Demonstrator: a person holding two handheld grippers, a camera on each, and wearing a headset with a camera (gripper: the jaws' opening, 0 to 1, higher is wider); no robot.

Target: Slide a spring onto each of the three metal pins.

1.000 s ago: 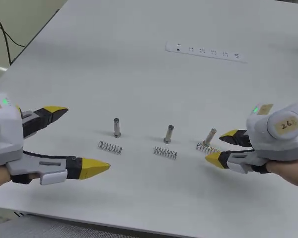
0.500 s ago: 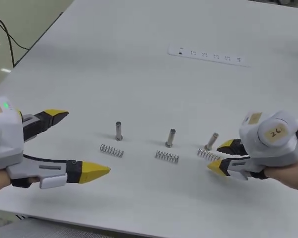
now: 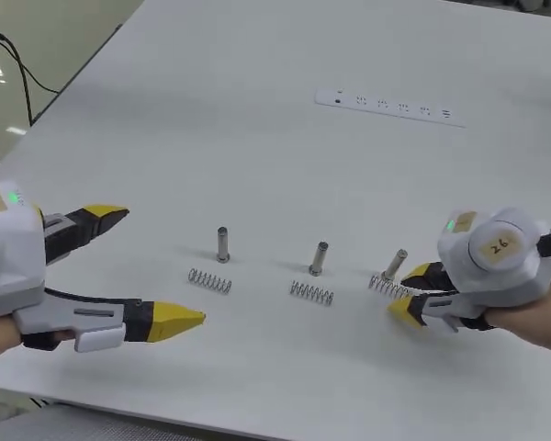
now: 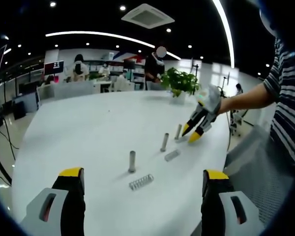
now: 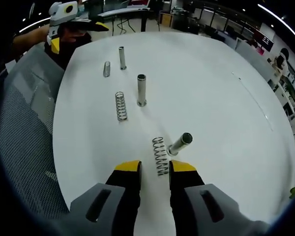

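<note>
- Left tongs (image 3: 158, 265): spread wide, holding nothing, above the desk (image 3: 257, 110).
- Right tongs (image 5: 155, 166): slightly parted, not clamped, tips flanking the near end of the right spring (image 5: 160, 153).
- All three springs flat on the desk, each just beside a pin (image 3: 222, 244).

- Three short, upright, silver metal pins (image 3: 222, 244) (image 3: 320, 258) (image 3: 396, 265): one just ahead of the right gripper (image 3: 402, 290), two farther out towards the left gripper (image 3: 156, 266).
- Three small coiled wire springs (image 3: 209, 280) (image 3: 310, 293) (image 3: 386, 287), one lying beside each pin, the nearest reaching between the right gripper's jaws.
- Two hand-held grippers with yellow-tipped black jaws.
- One long white power strip (image 3: 390, 107), well beyond both grippers.
- One white table (image 3: 257, 138).
</note>
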